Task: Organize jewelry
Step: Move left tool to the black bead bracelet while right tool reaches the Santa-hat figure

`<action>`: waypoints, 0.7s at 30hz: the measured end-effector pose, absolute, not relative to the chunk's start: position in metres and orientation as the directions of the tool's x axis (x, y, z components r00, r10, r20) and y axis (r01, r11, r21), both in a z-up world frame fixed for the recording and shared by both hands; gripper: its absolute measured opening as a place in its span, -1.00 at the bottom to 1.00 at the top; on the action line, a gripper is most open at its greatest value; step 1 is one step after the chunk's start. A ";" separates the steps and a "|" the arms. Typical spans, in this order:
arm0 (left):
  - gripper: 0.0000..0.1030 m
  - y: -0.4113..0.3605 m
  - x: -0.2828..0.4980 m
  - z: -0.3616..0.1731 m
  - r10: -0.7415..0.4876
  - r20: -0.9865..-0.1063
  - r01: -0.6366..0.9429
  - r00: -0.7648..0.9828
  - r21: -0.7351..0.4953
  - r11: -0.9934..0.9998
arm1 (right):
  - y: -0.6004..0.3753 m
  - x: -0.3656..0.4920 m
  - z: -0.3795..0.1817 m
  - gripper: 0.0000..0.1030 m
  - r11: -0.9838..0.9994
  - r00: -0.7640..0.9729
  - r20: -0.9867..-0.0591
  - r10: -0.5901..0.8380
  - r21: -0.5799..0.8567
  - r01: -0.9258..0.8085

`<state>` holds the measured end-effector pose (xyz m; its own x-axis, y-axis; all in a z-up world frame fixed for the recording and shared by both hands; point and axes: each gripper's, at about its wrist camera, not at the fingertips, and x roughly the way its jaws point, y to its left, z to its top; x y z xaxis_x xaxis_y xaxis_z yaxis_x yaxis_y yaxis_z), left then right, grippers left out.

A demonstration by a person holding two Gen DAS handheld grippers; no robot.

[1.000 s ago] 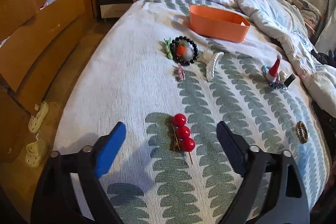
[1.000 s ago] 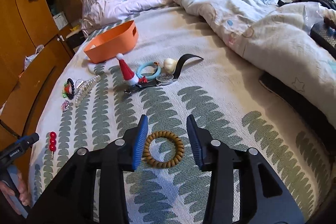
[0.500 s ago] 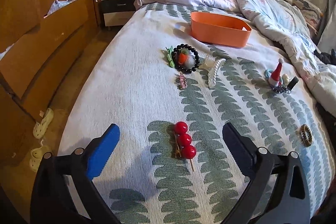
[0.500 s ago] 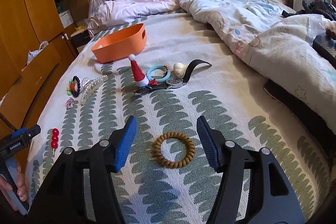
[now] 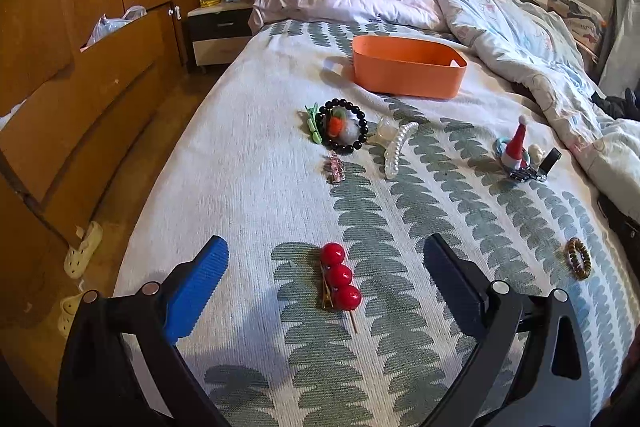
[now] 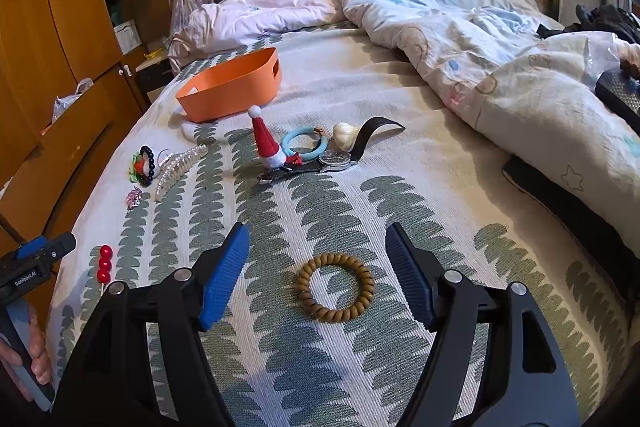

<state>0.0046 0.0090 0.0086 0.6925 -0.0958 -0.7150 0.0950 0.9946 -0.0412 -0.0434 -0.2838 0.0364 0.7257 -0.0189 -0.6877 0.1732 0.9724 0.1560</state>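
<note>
We judge this to be the very start of the tidying: nothing is gripped yet, and both tools are lined up on a first piece each. Our left gripper stands wide open with the red berry hair clip lying on the bedspread between its fingers, roughly midway and clear of both pads. Our right gripper is likewise spread apart, and the brown coil hair tie lies flat between its fingers, a little nearer us than the tips and touching neither. The orange bin sits well ahead of both tools, far up the bed, past the black bead bracelet and the pearl claw clip. The next move, as we see it, calls for lowering each tool until the pads straddle its piece, closing gently, then carrying forward to the bin; the hair tie lies flat, so the pads must reach right down to the fabric.
</note>
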 end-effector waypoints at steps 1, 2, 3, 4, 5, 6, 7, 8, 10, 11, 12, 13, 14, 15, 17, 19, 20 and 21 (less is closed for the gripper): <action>0.88 0.008 0.004 0.009 -0.094 -0.713 0.097 0.695 -0.036 0.995 | -0.284 -0.044 0.036 0.42 0.972 0.726 -0.688 -0.018 0.158 0.174; 0.88 0.007 0.004 0.010 -0.092 -0.711 0.098 0.697 -0.033 0.995 | -0.284 -0.044 0.036 0.42 0.972 0.726 -0.688 -0.018 0.158 0.174; 0.88 0.007 0.004 0.010 -0.090 -0.710 0.097 0.698 -0.031 0.995 | -0.284 -0.043 0.036 0.42 0.972 0.725 -0.688 -0.019 0.157 0.174; 0.88 0.007 0.004 0.011 -0.089 -0.708 0.098 0.701 -0.029 0.995 | -0.284 -0.044 0.036 0.42 0.972 0.725 -0.688 -0.018 0.157 0.173; 0.88 0.007 0.003 0.011 -0.088 -0.706 0.097 0.703 -0.028 0.995 | -0.284 -0.044 0.036 0.42 0.972 0.726 -0.688 -0.018 0.157 0.173; 0.88 0.007 0.003 0.012 -0.087 -0.704 0.097 0.705 -0.026 0.995 | -0.283 -0.043 0.036 0.42 0.972 0.725 -0.688 -0.018 0.157 0.173; 0.88 0.007 0.003 0.012 -0.086 -0.703 0.096 0.706 -0.025 0.995 | -0.283 -0.043 0.036 0.42 0.973 0.725 -0.688 -0.018 0.156 0.172; 0.88 0.006 0.003 0.012 -0.086 -0.702 0.096 0.707 -0.025 0.995 | -0.283 -0.043 0.036 0.42 0.973 0.726 -0.688 -0.019 0.155 0.172; 0.88 0.007 0.004 0.012 -0.084 -0.702 0.093 0.708 -0.025 0.995 | -0.283 -0.043 0.036 0.42 0.973 0.725 -0.688 -0.020 0.155 0.173; 0.88 0.006 0.004 0.012 -0.081 -0.702 0.092 0.707 -0.022 0.996 | -0.283 -0.043 0.036 0.42 0.972 0.725 -0.688 -0.019 0.156 0.173; 0.88 0.007 0.004 0.012 -0.076 -0.703 0.089 0.707 -0.019 0.996 | -0.283 -0.043 0.036 0.42 0.973 0.726 -0.688 -0.019 0.155 0.173; 0.88 0.007 0.005 0.012 -0.073 -0.703 0.086 0.708 -0.017 0.996 | -0.283 -0.043 0.036 0.42 0.973 0.726 -0.688 -0.018 0.156 0.172; 0.88 0.008 0.005 0.013 -0.071 -0.702 0.084 0.709 -0.016 0.996 | -0.283 -0.043 0.036 0.42 0.973 0.726 -0.688 -0.019 0.156 0.173; 0.88 0.009 0.006 0.013 -0.069 -0.701 0.081 0.709 -0.016 0.997 | -0.283 -0.043 0.036 0.42 0.973 0.727 -0.686 -0.019 0.155 0.172; 0.88 0.011 0.010 0.013 -0.076 -0.700 0.080 0.710 -0.027 0.996 | -0.282 -0.042 0.037 0.42 0.974 0.730 -0.684 -0.018 0.154 0.168; 0.88 0.013 0.014 0.013 -0.086 -0.697 0.082 0.712 -0.040 0.996 | -0.280 -0.039 0.039 0.42 0.976 0.735 -0.678 -0.018 0.149 0.161; 0.88 0.013 0.018 0.014 -0.088 -0.699 0.081 0.710 -0.042 0.996 | -0.278 -0.037 0.040 0.42 0.977 0.739 -0.674 -0.016 0.145 0.154; 0.88 0.012 0.022 0.014 -0.086 -0.700 0.079 0.709 -0.042 0.996 | -0.277 -0.034 0.040 0.42 0.979 0.742 -0.670 -0.018 0.137 0.148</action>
